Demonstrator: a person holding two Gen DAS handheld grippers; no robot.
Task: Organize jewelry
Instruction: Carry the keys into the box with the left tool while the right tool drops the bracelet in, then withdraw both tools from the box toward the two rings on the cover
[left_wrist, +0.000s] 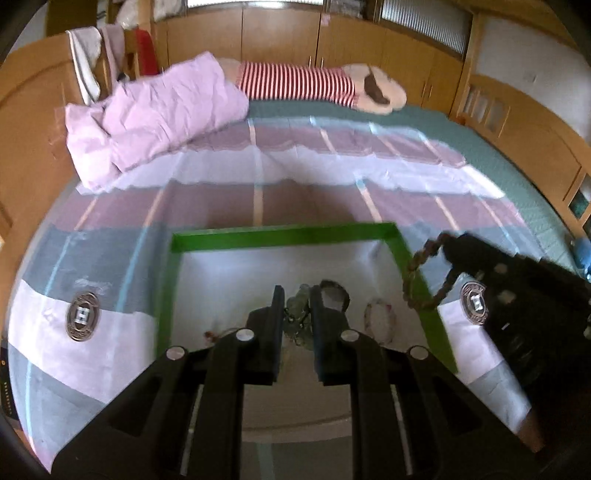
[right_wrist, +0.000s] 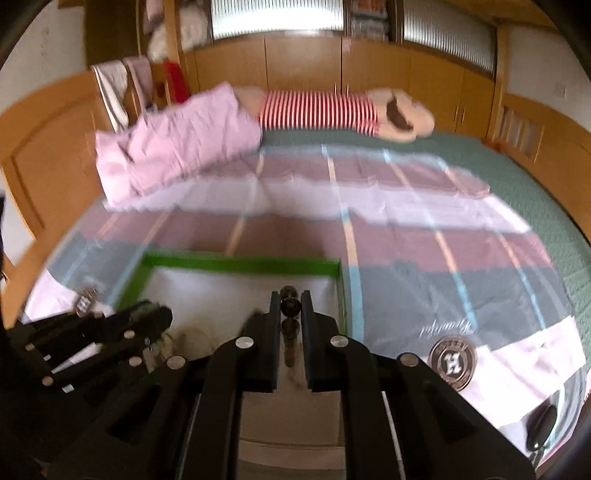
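My left gripper is shut on a pale green bead bracelet, held above a green-rimmed tray with a white floor. My right gripper comes in from the right, shut on a brown bead bracelet that hangs in a loop over the tray's right rim. In the right wrist view the brown bead bracelet sits between the fingers of the right gripper, and the left gripper shows at the lower left. A dark bracelet and a white-and-red bracelet lie in the tray.
The tray rests on a bed with a striped sheet. A pink duvet and a red-and-white striped plush lie at the far side. Wooden cupboards ring the bed.
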